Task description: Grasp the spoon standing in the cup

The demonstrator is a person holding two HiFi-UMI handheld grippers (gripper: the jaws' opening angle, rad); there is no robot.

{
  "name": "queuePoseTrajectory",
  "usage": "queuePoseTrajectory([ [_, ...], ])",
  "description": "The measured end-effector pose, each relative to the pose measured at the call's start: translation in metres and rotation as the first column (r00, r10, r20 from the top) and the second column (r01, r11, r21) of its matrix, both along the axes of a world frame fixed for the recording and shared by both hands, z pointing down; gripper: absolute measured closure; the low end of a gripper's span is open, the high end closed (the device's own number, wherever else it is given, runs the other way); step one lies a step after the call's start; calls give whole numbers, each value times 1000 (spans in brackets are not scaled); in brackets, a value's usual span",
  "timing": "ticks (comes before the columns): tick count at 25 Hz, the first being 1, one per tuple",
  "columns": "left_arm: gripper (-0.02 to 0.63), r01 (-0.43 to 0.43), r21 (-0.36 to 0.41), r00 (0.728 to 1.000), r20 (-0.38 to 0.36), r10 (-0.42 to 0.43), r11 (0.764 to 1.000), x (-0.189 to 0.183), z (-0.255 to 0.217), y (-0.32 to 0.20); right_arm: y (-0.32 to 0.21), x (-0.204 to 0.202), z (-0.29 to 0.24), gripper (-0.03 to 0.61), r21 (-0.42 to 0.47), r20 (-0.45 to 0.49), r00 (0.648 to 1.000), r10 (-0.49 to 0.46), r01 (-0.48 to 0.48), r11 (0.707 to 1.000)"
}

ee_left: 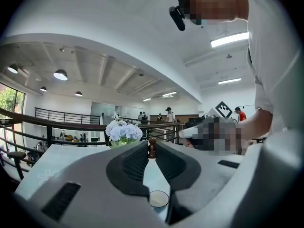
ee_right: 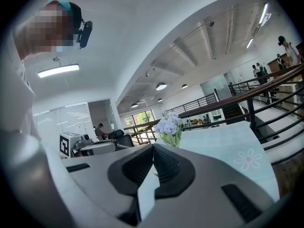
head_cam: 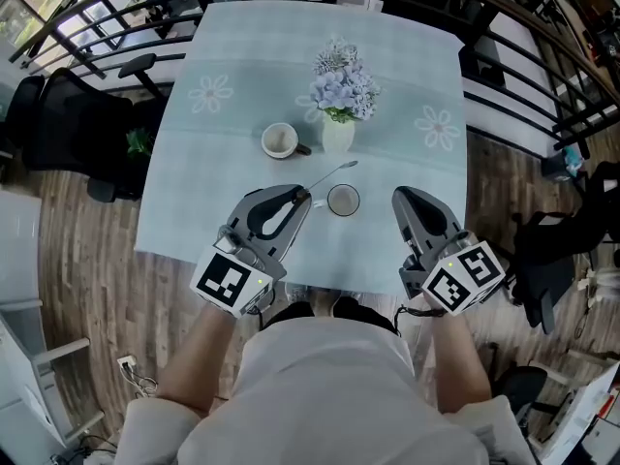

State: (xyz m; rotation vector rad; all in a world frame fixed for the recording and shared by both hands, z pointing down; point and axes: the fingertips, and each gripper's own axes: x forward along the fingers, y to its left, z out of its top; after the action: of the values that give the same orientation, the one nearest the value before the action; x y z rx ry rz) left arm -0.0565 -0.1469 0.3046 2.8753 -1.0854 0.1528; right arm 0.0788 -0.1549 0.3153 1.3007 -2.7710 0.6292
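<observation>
A small white cup (head_cam: 343, 201) stands near the table's front edge; in the left gripper view the cup (ee_left: 158, 198) shows low between the jaws and looks empty. My left gripper (head_cam: 303, 196) is shut on the handle end of a thin spoon (head_cam: 334, 173), just left of the cup. The spoon slants up and away to the right, past the cup's far rim, with its bowl end free. In the left gripper view the spoon's brown end (ee_left: 152, 149) is pinched at the fingertips. My right gripper (head_cam: 400, 196) hovers right of the cup, shut and holding nothing; its jaws meet (ee_right: 153, 150).
A white vase (head_cam: 338, 134) of pale blue flowers (head_cam: 341, 80) stands just behind the cup. A white mug (head_cam: 280, 140) sits to its left. The table (head_cam: 223, 211) has a pale cloth with flower prints. Black chairs and a railing ring the table.
</observation>
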Motion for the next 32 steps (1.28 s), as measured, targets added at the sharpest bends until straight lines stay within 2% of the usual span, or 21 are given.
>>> queuePoseTrajectory([
  [32, 555, 3, -1, 1000, -7, -3, 1000, 7, 1, -3, -1, -6, 4, 557, -3, -17, 999, -43, 43, 999],
])
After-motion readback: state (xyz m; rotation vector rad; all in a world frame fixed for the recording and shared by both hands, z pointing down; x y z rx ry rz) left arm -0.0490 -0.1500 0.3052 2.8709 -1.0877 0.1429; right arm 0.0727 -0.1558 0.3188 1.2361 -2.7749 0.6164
